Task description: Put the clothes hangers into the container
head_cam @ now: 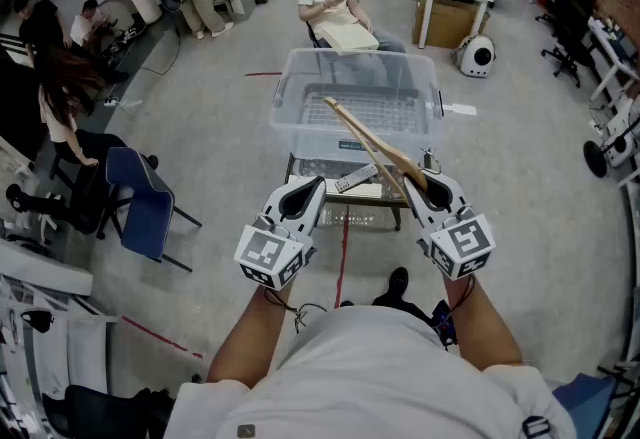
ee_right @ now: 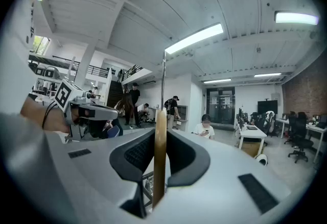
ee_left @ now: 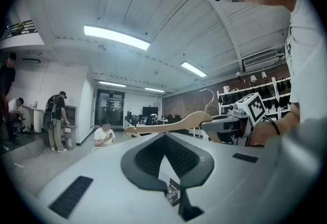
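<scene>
Above the clear container, my right fingers pinch the wooden hanger edge-on, slanting it over the opening to drop in; my left fingers are pressed together, empty

Bare left forearm and bare right forearm reach forward side by side, level. White left gripper: fingers together, nothing between them. White right gripper: fingers clamped on a light wooden clothes hanger, edge-on between them.
</scene>
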`<state>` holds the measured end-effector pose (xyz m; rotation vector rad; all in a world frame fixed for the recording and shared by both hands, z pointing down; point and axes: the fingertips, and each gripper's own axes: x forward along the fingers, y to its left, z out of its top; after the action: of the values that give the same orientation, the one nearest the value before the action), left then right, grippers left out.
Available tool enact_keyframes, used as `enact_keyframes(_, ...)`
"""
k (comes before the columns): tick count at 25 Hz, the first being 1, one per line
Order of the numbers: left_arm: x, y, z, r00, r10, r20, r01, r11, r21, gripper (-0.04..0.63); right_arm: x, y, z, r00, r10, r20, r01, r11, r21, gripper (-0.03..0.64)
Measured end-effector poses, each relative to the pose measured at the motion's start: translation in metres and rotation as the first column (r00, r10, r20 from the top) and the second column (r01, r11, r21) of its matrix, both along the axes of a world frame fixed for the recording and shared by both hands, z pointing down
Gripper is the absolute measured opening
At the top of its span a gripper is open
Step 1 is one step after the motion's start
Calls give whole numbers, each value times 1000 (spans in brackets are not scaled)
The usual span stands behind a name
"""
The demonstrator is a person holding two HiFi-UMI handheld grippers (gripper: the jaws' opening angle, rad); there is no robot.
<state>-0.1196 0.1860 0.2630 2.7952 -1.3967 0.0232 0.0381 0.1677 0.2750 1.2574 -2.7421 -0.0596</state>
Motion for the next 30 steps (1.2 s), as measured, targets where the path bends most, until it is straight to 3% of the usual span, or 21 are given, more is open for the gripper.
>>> enact_keyframes(12,43,-32,18,1000,-6,-2,6,999,-32,15,45,-34,11,1000,-7,19,7,1000,-8,66)
enact_keyframes(30,149,-138,49,996,-85,20,86,992,-87,15,144,-146,32,992,-117,54,120,992,-47,66)
